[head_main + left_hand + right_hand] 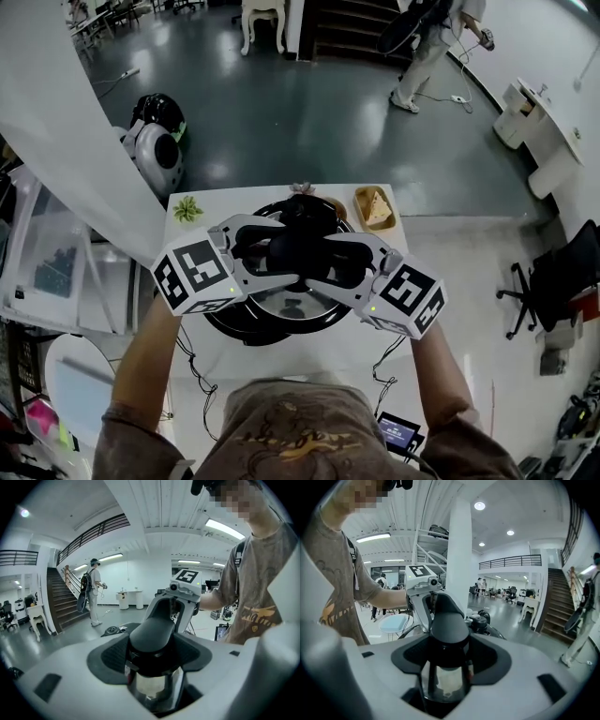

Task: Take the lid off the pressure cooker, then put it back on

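White table (356, 361), lid (286, 307) over the pot (234, 323): left gripper (270, 255) and right gripper (342, 261) each clamp an end of its black handle (305, 251); we judge steel heavy, stiff, slick, so hold the handle only.

Bright, even ceiling light (224, 528) glares off the floor (281, 112) — fisheye edges bend and darken, nearest parts seemingly soft.

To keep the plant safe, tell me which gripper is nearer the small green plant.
Left. The left gripper, closed on the lid handle, sits right of the green plant, nearer the person; the right gripper holds the handle's far side.
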